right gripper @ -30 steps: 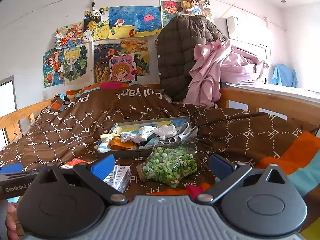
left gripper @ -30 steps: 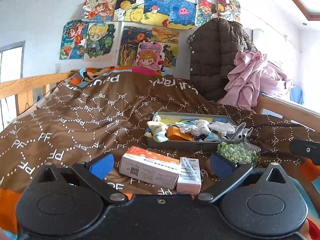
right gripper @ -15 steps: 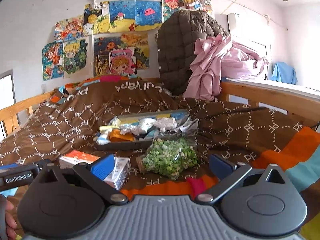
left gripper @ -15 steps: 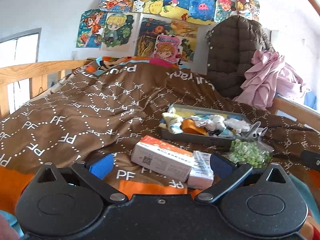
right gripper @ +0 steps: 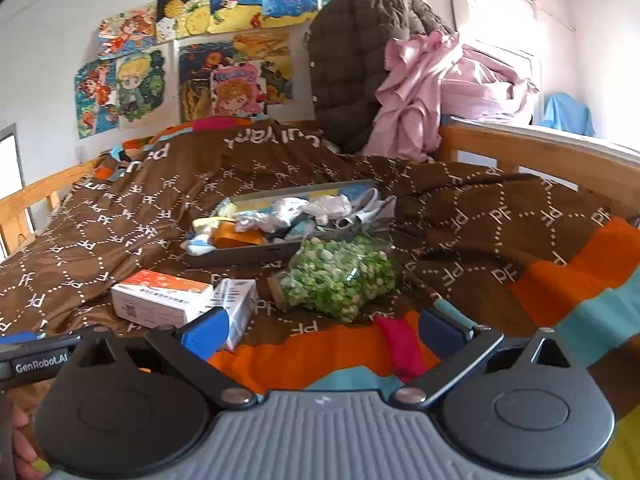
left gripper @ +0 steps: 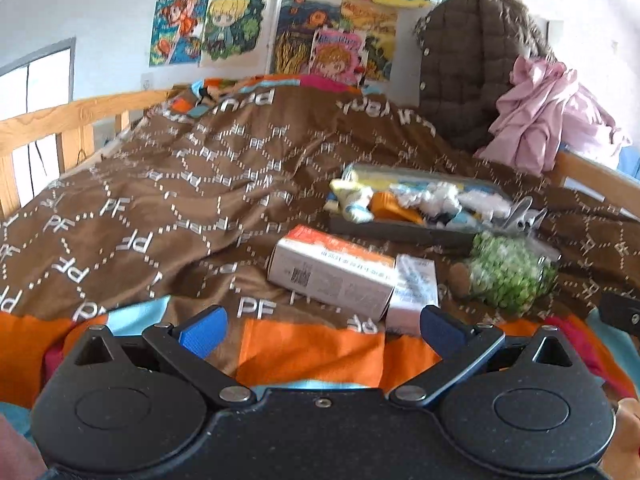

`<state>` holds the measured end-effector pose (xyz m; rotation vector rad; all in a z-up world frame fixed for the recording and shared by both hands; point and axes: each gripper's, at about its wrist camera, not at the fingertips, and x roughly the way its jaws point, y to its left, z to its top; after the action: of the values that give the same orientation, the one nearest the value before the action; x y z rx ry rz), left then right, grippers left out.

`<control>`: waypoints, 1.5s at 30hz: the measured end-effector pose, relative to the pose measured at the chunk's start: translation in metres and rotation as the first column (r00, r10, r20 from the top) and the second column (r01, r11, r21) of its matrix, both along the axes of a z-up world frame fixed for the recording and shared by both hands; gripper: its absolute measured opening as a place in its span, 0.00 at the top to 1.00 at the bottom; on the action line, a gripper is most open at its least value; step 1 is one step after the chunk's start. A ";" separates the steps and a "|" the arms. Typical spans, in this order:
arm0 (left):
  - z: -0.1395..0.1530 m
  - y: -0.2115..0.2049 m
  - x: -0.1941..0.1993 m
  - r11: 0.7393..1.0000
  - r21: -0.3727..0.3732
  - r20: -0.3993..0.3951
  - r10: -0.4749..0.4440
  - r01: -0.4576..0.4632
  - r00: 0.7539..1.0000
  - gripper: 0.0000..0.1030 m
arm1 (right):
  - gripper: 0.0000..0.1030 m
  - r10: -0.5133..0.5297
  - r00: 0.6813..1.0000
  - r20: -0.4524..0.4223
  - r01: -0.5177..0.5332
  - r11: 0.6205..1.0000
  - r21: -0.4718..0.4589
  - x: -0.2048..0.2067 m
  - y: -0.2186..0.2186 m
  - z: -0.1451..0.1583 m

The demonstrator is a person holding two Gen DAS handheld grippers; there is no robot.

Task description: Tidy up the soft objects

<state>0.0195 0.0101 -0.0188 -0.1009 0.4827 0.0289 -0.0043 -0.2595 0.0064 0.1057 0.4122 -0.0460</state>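
Crinkling clear bag — pebbly green bits

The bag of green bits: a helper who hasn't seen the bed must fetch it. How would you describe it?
On the brown quilt, find the grey tray of soft items. The bag of green bits lies just in front of it, right of two white cartons. It alone is clear, lumpy and green.

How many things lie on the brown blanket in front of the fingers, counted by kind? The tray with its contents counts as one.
Cardboard boxes: 2, orange-topped box and small white box
Clear bags of green bits: 1
Grey trays of soft items: 1
Total: 4
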 end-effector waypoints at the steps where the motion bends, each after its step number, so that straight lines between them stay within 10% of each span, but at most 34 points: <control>1: -0.001 0.001 0.001 1.000 -0.005 -0.012 0.001 -0.001 1.000 0.01 | 0.00 -0.007 1.000 -0.001 0.007 1.000 0.005 0.000 -0.001 -0.001; 31: -0.009 -0.005 0.014 0.997 0.042 -0.031 0.063 -0.062 0.998 0.01 | 0.00 -0.033 0.999 0.044 0.036 0.996 -0.082 0.016 0.003 -0.010; 45: -0.010 -0.011 0.014 0.992 0.096 -0.024 0.082 -0.079 0.996 0.01 | 0.00 0.013 0.996 -0.088 -0.015 1.000 -0.021 0.036 0.000 -0.022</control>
<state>0.0335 -0.0012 -0.0290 -0.0268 0.5045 0.1320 0.0315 -0.2596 -0.0159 0.0799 0.4998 -0.0415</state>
